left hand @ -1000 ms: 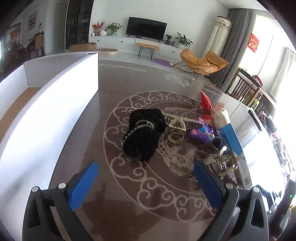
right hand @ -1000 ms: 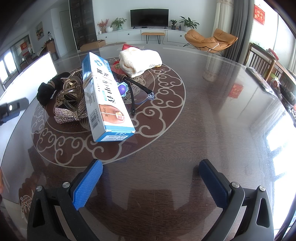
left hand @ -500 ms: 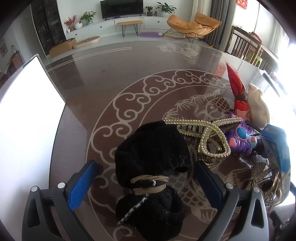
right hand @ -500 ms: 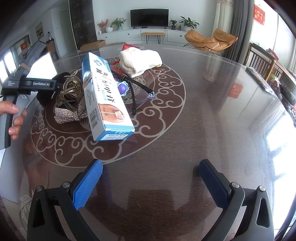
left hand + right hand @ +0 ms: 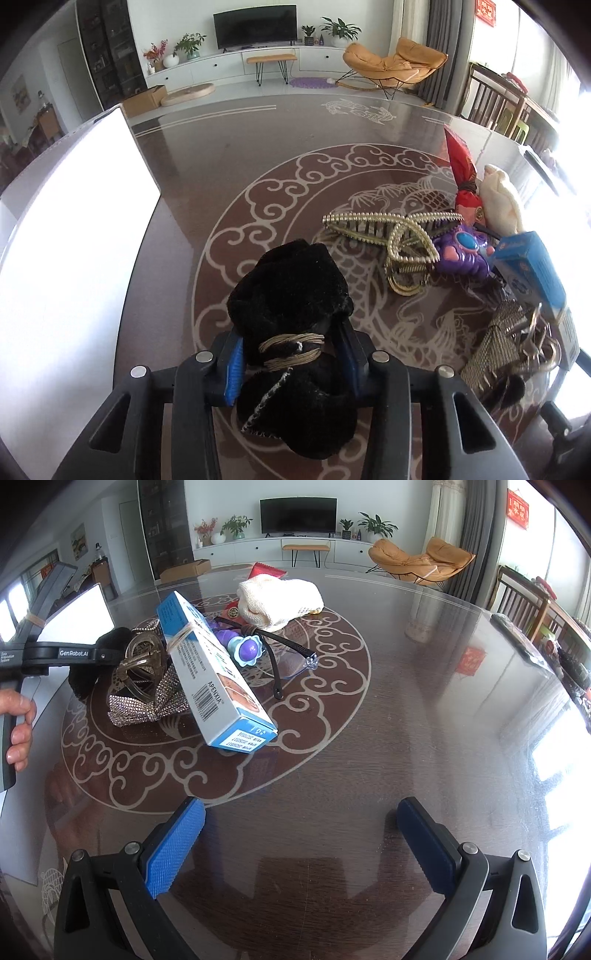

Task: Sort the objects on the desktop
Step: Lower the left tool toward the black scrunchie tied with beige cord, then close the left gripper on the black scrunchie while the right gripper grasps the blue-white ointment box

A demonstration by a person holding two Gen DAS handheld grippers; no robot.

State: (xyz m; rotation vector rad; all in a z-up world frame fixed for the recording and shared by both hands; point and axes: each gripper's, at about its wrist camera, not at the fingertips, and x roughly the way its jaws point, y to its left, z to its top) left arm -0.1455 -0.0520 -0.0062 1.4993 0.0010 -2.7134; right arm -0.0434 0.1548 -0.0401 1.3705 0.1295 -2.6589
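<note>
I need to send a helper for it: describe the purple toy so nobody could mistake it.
Start at the round scroll pattern on the dark table. In the clutter there, beside the blue box, lies the purple toy: the only purple thing, with a light blue flower-shaped rim.

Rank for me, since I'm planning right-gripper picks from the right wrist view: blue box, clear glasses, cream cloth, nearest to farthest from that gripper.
From the right gripper:
1. Blue box, left of centre, its end nearest.
2. Clear glasses, centre, behind the box.
3. Cream cloth, farthest back.
</note>
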